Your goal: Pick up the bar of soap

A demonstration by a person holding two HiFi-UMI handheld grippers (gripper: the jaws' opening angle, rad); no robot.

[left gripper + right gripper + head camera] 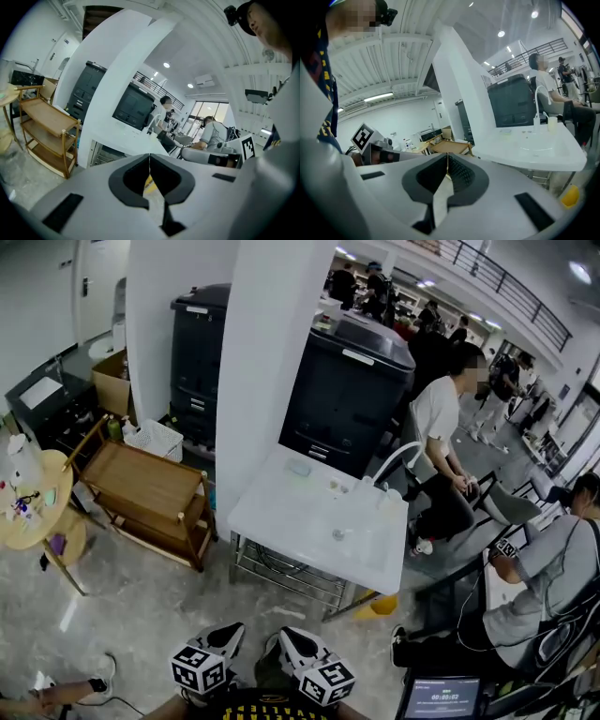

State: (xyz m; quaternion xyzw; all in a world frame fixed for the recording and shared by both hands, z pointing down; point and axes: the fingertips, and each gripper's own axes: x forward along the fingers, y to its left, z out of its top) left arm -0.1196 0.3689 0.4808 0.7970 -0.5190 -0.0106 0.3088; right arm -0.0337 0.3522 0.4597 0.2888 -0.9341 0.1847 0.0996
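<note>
I have the left tool closed, its pads meeting edge to edge with nothing between them. The right tool is closed and empty as well. In the head view both sit at the near edge of the frame, side by side, their marker cubes facing up, well short of the surface.

The surface is a white top with a shallow basin sunk in its middle. A curved faucet rises at its far right corner. The soap lies flat on the far left part of the surface, left of the basin and apart from the faucet. A smaller pale item lies a little to its right; I cannot tell what it is.

A white pillar stands behind the left end of the surface, and a dark cabinet stands behind its far edge. A wooden cart stands to the left, on the floor. A person sits just beyond the right end.
</note>
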